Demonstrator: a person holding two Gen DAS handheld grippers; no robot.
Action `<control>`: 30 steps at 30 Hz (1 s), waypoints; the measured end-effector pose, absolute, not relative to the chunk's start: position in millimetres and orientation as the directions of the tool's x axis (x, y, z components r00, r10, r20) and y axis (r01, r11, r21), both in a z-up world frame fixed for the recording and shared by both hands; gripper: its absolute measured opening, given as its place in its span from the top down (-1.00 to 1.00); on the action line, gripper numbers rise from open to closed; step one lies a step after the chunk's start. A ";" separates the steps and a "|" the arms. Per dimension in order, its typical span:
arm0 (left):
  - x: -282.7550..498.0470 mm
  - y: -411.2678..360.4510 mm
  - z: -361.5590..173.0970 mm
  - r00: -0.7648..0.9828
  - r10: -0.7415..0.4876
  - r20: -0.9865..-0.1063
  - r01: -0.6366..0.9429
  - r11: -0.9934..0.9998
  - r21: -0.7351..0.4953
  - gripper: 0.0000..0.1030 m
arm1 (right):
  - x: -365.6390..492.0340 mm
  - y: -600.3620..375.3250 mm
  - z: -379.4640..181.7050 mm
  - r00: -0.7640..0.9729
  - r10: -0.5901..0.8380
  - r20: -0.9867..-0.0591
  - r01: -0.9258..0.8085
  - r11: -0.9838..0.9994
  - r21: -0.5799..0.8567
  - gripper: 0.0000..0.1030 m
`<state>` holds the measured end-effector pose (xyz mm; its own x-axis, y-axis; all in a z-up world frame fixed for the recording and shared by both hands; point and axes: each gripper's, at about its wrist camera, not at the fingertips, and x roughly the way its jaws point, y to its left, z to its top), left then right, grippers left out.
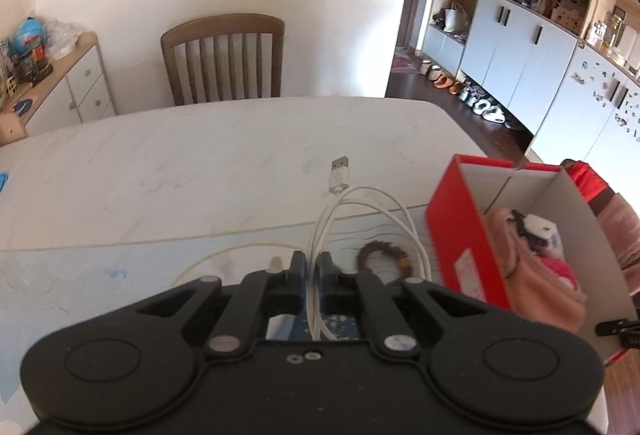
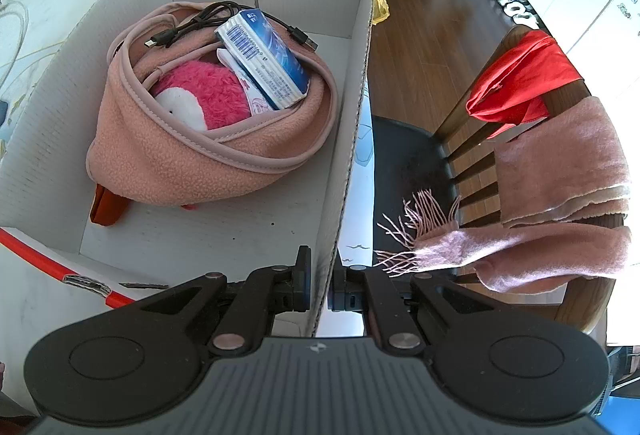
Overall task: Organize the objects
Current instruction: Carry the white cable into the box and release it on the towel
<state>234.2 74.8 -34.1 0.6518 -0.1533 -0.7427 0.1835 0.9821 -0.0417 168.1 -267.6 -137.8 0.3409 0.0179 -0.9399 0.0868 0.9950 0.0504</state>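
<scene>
White USB cable (image 1: 340,203), looped, hangs clamped in the left tongs (image 1: 311,275); the red-edged cardboard box (image 1: 460,235) lies to their right, its wall pinched by the right tongs (image 2: 320,287).

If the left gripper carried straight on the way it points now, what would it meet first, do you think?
Probably the bare table top beyond the white cable clamped in the left gripper; the red box sits off to the right, though depth is uncertain.
</scene>
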 end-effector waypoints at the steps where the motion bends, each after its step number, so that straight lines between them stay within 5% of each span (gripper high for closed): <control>1: 233.6 69.8 -30.5 0.656 -0.161 -0.737 0.193 0.980 -0.042 0.92 | 168.1 -267.9 -138.2 0.342 0.020 -0.940 0.087 0.995 0.052 0.88; 13: 231.2 -4.3 -0.2 0.652 -0.320 -0.687 0.364 0.927 -0.087 0.92 | 169.3 -268.7 -140.3 0.342 0.022 -0.940 0.085 0.995 0.054 0.88; 30: 237.2 -109.2 -46.9 0.517 -0.401 -0.756 0.517 0.851 -0.097 0.92 | 170.9 -266.6 -141.1 0.344 0.029 -0.939 0.083 0.995 0.061 0.88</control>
<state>237.2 -109.2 -46.9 0.5175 -0.4006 -0.7561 0.5169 0.8505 -0.0969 170.9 -266.6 -141.1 0.3440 0.0290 -0.9385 0.0826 0.9947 0.0610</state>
